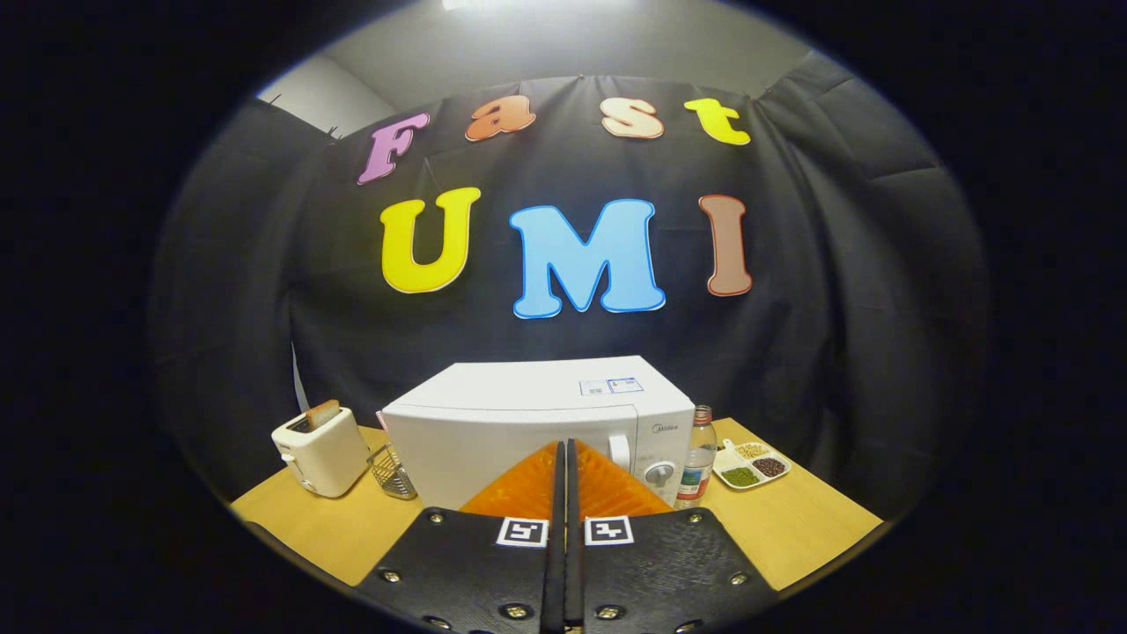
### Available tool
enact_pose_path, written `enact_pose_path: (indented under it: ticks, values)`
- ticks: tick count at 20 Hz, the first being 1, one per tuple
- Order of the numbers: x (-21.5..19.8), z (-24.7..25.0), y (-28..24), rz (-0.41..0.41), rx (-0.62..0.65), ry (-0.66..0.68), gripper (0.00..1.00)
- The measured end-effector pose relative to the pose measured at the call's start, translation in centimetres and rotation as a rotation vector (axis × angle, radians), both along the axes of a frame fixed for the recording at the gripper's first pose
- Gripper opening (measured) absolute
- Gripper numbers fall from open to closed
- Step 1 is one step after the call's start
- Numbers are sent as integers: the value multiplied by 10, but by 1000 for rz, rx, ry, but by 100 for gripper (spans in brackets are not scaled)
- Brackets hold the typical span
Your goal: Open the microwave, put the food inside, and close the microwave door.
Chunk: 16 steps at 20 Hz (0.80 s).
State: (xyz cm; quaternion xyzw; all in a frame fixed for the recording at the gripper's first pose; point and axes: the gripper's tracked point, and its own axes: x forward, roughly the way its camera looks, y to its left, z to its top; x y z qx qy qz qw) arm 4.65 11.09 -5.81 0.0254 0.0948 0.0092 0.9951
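Your gripper (563, 453) has its jaws pressed together on nothing, aimed at the white microwave (528, 423), door closed, mid-desk (792, 528), with a toaster (321, 451) to its left and a bottle (698, 458) to its right.

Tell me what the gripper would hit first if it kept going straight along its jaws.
Most likely the closed door of the white microwave, just left of its handle. The gripper has its jaws shut together with nothing between them, and they point at the door; how far off it stands is unclear.
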Motion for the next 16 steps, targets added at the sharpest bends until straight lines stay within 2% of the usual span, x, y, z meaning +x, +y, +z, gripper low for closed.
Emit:
enact_pose_path:
  ticks: [3,4,5,6,7,10,16]
  values:
    - [-25,3,12,17,-19,-28,1]
    - [-35,3,15,28,-24,-30,9]
    - [-45,3,19,36,-25,-32,13]
    - [-52,2,24,46,-22,-31,31]
    - [-61,0,27,54,-19,-34,40]
    - [-82,0,28,44,-34,-45,99]
    - [-98,1,28,29,-35,-58,97]
